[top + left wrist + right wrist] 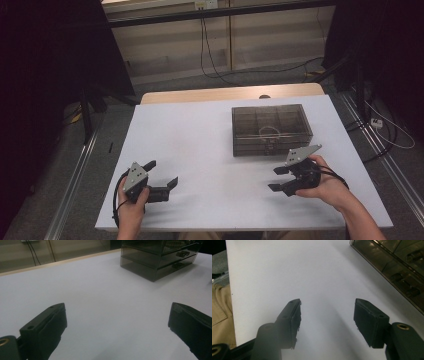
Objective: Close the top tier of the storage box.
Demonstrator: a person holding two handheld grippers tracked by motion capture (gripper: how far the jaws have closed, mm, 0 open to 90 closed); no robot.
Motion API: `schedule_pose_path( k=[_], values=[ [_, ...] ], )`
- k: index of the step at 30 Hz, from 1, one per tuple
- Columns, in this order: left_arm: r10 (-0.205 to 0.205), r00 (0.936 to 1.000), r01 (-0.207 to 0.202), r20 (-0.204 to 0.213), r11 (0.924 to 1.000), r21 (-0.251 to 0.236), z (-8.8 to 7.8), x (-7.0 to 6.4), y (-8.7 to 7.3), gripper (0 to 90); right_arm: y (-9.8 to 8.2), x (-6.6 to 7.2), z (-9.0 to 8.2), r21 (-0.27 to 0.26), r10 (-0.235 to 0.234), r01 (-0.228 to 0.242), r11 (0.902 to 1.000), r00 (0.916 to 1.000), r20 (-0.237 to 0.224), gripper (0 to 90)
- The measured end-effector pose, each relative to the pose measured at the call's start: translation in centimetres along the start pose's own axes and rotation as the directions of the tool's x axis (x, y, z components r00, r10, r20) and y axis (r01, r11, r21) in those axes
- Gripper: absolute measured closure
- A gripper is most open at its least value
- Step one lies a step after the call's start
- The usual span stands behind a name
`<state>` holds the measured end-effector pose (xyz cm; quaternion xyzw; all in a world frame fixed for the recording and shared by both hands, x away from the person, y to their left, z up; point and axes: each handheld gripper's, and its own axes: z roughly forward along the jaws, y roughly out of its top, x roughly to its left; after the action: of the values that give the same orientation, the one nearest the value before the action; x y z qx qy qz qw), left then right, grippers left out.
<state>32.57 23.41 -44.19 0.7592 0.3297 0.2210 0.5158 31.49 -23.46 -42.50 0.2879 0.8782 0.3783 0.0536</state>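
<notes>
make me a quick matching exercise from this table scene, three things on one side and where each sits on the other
Things:
1. smoky drawer box
2. left hand-held gripper
3. right hand-held gripper

Places in the high view:
A. near edge of the table, left side
B. far right part of the table
C. near edge, just in front of the box

Pairs: 1-B, 2-A, 3-C

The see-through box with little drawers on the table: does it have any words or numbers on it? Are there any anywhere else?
None: no words or numbers can be read anywhere.
The box bears no label.
The white table is plain.
The left gripper and right gripper show no writing.
</notes>
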Motion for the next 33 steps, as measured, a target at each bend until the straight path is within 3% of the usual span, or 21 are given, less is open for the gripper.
schedule_pose_path(
  k=[12,33],
  values=[
    [0.001,1.0000,-0.001,0.000,1.0000,0.002,0.0,-0.1,0.0,2.4,-0.9,0.2,-0.8,-0.007,0.006,-0.006,1.0000,0.9996,0.029,31.5],
    [0.002,1.0000,-0.002,0.000,1.0000,0.000,0.0,-0.1,0.1,2.3,-2.4,0.4,-1.1,-0.018,0.032,-0.031,0.9993,0.9988,0.037,28.8]
  ],
)
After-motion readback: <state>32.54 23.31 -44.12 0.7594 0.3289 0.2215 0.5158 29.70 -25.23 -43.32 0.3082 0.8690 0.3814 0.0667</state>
